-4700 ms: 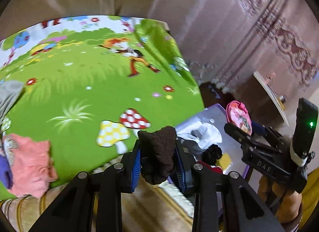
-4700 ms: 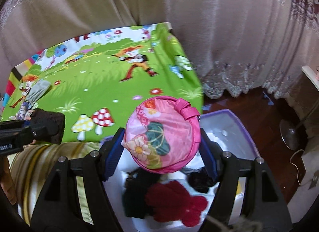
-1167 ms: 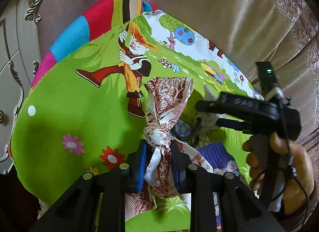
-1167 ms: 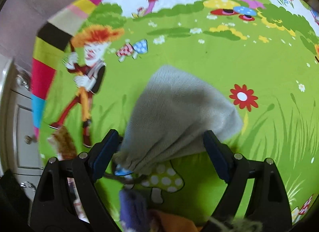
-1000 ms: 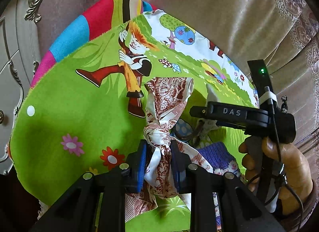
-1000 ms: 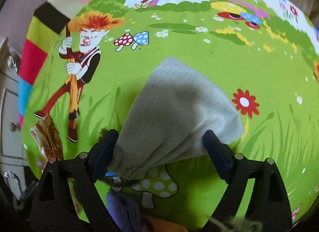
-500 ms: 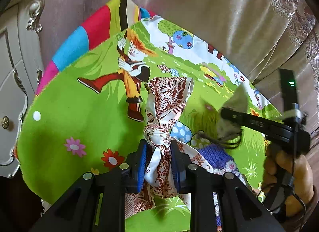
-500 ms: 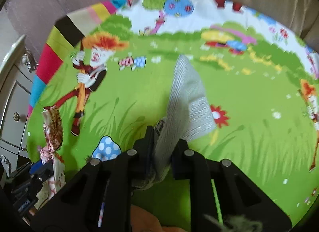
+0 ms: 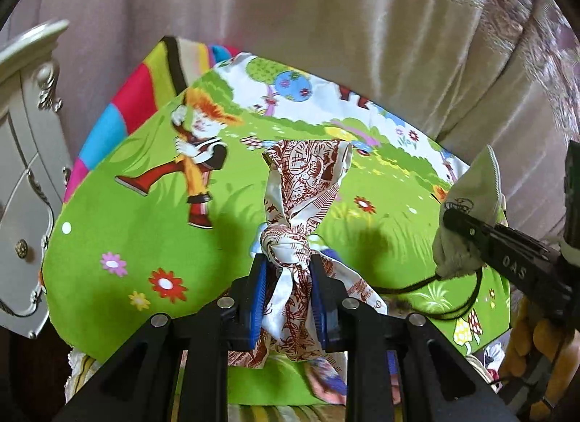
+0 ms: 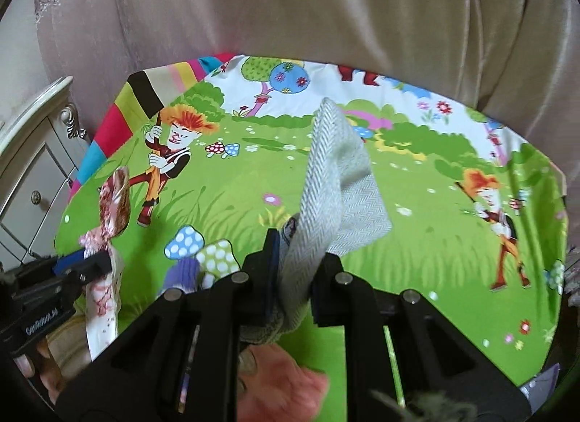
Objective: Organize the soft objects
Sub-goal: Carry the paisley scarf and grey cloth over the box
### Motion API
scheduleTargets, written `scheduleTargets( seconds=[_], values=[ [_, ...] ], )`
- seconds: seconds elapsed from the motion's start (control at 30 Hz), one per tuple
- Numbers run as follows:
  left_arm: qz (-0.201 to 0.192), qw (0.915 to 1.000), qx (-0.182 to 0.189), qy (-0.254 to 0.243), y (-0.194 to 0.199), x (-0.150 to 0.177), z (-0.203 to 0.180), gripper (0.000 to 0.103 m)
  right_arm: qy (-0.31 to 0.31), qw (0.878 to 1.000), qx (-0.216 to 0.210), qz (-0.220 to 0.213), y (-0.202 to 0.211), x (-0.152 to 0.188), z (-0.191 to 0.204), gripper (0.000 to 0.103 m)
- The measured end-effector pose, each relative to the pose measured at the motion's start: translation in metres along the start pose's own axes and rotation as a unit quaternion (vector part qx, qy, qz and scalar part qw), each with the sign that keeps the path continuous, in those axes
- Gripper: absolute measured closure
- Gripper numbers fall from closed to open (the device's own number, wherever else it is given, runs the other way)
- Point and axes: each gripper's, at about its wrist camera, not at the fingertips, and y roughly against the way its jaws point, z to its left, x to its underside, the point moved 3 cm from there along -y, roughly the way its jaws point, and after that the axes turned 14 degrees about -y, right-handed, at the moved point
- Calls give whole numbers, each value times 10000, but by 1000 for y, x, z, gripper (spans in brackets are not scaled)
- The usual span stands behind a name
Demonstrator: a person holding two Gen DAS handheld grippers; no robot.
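Note:
In the left wrist view my left gripper [image 9: 288, 269] is shut on a knotted white-and-brown patterned scarf [image 9: 304, 182], which stands up above the green cartoon bed cover [image 9: 152, 226]. In the right wrist view my right gripper [image 10: 295, 262] is shut on a grey herringbone cloth pouch [image 10: 337, 175], lifted off the cover. The same pouch [image 9: 471, 211] shows at the right of the left wrist view, a black cord dangling under it. At the left of the right wrist view the scarf [image 10: 112, 204] hangs from the left gripper.
A purple knitted item [image 10: 183, 273] and a pink-orange fuzzy item [image 10: 286, 378] lie near the cover's front edge. A white carved cabinet [image 9: 25, 182] stands left of the bed. Beige curtains [image 10: 326, 5] hang behind it. A person's hand [image 9: 543, 360] holds the right gripper.
My right gripper has shut on the grey pouch and lifted it off the cover, up and to the right. My left gripper has risen a little with the scarf in it.

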Motion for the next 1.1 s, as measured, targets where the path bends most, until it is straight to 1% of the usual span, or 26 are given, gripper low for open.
scheduleTargets(
  seconds=[0.1,0.23,0.43,0.63,0.8,0.93,1.1],
  values=[
    [-49,9997,-61,-237,7,-1,-19,79,-33,10000,75,-36,17,10,-12,85],
    [-34,9990,7,-440,13,0,-44,79,-162,9997,156,-53,38,24,-31,85],
    [5,9959,262,-861,18,6,-95,79,-300,9988,371,-117,71,41,-62,85],
    [27,9923,450,-1152,25,11,-133,79,-437,9973,582,-135,100,59,-94,85],
    [76,9882,686,-1368,29,18,-165,79,-570,9951,784,-166,125,72,-123,85],
    [180,9823,994,-1575,31,27,-198,79,-636,9931,961,-199,143,83,-145,85],
    [254,9708,1343,-1972,36,36,-248,79,-824,9890,1218,-183,163,101,-179,85]
  ],
)
